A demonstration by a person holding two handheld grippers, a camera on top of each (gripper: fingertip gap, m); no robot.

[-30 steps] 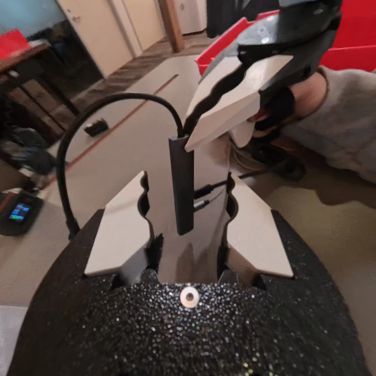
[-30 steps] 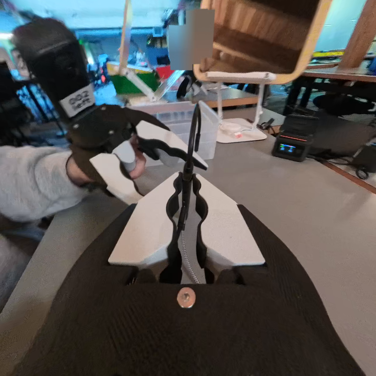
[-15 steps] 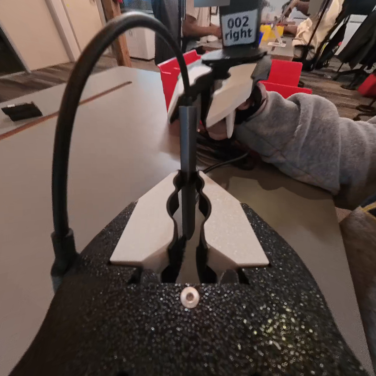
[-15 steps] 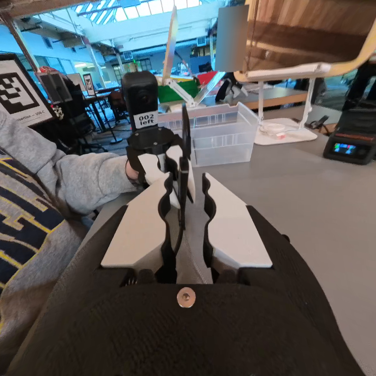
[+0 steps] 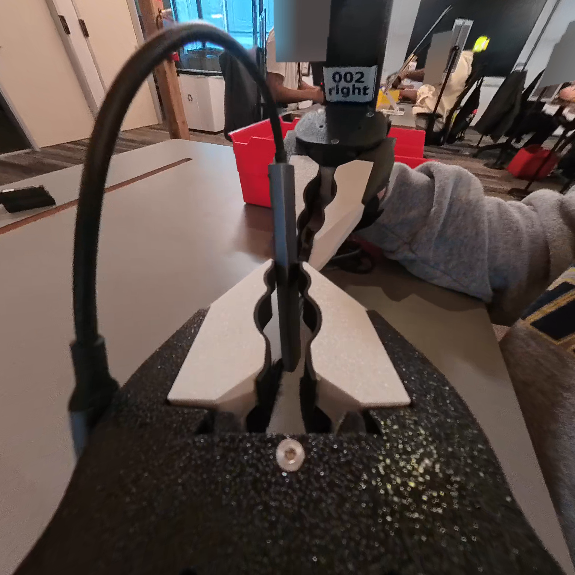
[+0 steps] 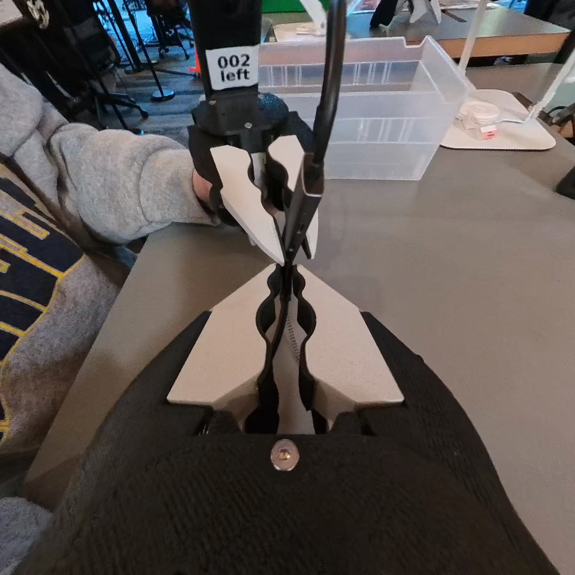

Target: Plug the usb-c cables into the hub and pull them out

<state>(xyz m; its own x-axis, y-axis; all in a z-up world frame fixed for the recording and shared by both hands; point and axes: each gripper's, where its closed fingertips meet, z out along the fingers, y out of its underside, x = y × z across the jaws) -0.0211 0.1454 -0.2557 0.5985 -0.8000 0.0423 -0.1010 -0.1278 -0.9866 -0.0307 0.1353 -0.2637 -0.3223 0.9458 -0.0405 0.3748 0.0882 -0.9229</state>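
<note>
My left gripper [image 5: 287, 264] is shut on the dark grey hub [image 5: 281, 217] and holds it upright above the table. The hub's own thick black cable [image 5: 93, 217] arches over to the left. In the right wrist view the hub [image 6: 306, 199] sits between the left gripper's white fingers [image 6: 249, 199]. My right gripper [image 6: 286, 267] is shut on a black USB-C plug [image 6: 285, 280]. The plug's tip meets the hub's port edge; I cannot tell whether it is seated. Its thin black cable [image 6: 277, 336] runs back between my fingers, beside a silver braided cable [image 6: 294, 339].
Red bins [image 5: 252, 168] stand behind the right gripper [image 5: 314, 242]. A clear plastic bin [image 6: 389, 124] and a white lamp base [image 6: 497, 137] stand on the grey table [image 6: 435, 280]. Grey sleeves [image 5: 451, 233] reach in from the side. A black item [image 5: 25, 199] lies far left.
My left gripper, open around the hub a second ago, closed on it. My right gripper opened half a second ago and has closed on the black plug at the hub's edge.
</note>
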